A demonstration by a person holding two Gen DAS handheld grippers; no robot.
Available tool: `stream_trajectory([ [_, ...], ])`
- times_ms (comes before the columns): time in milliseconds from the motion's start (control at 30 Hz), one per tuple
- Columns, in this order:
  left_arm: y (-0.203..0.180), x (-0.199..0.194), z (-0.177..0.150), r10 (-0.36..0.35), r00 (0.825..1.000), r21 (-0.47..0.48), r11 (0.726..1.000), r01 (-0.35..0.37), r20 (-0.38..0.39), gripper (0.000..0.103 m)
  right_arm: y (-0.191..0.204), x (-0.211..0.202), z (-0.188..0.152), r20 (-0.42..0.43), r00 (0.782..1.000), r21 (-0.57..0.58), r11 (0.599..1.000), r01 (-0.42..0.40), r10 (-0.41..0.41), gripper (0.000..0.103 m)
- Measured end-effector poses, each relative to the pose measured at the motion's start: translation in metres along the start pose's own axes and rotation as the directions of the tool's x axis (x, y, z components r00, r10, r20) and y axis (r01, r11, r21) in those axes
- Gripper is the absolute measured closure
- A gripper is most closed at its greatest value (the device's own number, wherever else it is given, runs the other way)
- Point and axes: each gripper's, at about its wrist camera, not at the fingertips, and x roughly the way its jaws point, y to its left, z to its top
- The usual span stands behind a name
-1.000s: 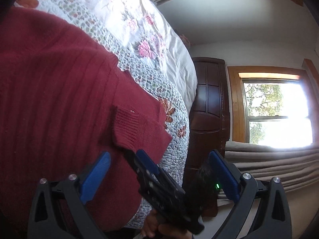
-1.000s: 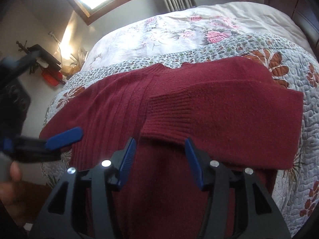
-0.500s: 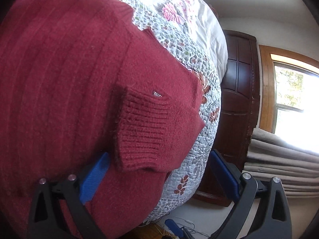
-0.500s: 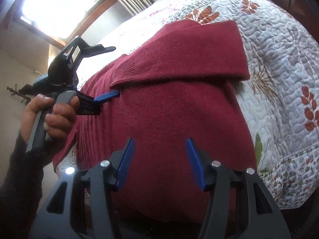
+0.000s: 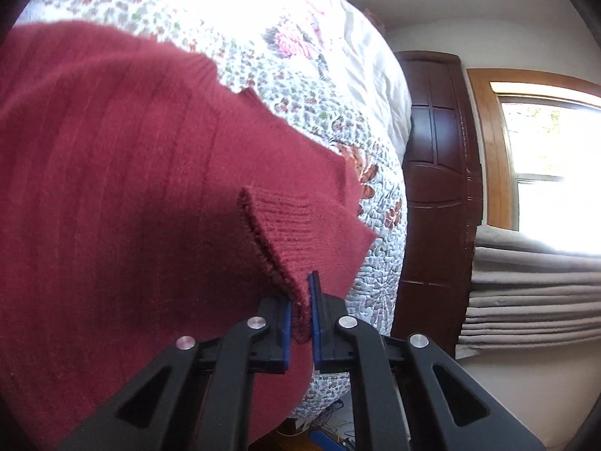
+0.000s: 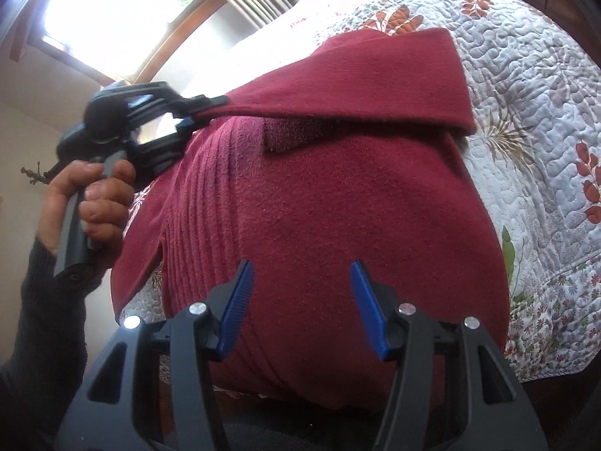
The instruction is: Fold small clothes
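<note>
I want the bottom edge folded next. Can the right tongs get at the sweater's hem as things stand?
Probably yes: the right tongs are open just above the sweater near its hem, with nothing between; the left tongs only pinch the cuff.

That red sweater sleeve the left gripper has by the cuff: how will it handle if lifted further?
Probably floppy: the sleeve sags between the left gripper and its fold on the sweater. Likely light, since a cuff pinch carries it. The fuzzy knit should grip the quilt and drag rather than slide.
</note>
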Motion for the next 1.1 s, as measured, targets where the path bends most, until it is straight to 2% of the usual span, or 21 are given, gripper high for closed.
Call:
stream_trajectory([
  [100,-0.011,-0.035,0.000,-0.013,0.998,0.055,0.998,0.010,0.058,0.096,0.001,-0.003,-0.001,0.007,1.000,0.001,1.000,-0.002,0.002,0.049],
  [200,-0.005,-0.074,0.002,-0.008,0.993,0.081,0.997,-0.001,0.120,0.096,0.001,-0.005,-0.001,0.009,1.000,0.001,1.000,-0.006,0.006,0.049],
  [333,0.028,-0.116,0.009,0.024,0.983,0.028,0.999,-0.029,0.180,0.096,0.002,-0.002,0.000,-0.003,1.000,-0.003,1.000,-0.011,0.011,0.048],
  [467,0.066,-0.138,0.016,0.042,0.979,-0.049,0.998,-0.032,0.202,0.096,0.009,0.001,0.000,-0.016,1.000,-0.021,1.000,-0.014,0.014,0.049],
  [700,0.112,-0.137,0.016,0.045,0.981,-0.111,0.994,-0.024,0.190,0.096,0.016,0.004,0.001,-0.027,1.000,-0.037,0.999,-0.011,0.010,0.048],
  [1000,0.151,-0.127,0.012,0.054,0.981,-0.116,0.993,-0.033,0.185,0.096,0.014,0.002,0.004,-0.026,1.000,-0.036,0.999,0.005,-0.006,0.048],
  [1100,0.159,-0.118,0.010,0.084,0.983,-0.098,0.993,-0.068,0.164,0.096,0.016,0.003,0.004,-0.030,1.000,-0.045,0.999,0.007,-0.008,0.048],
])
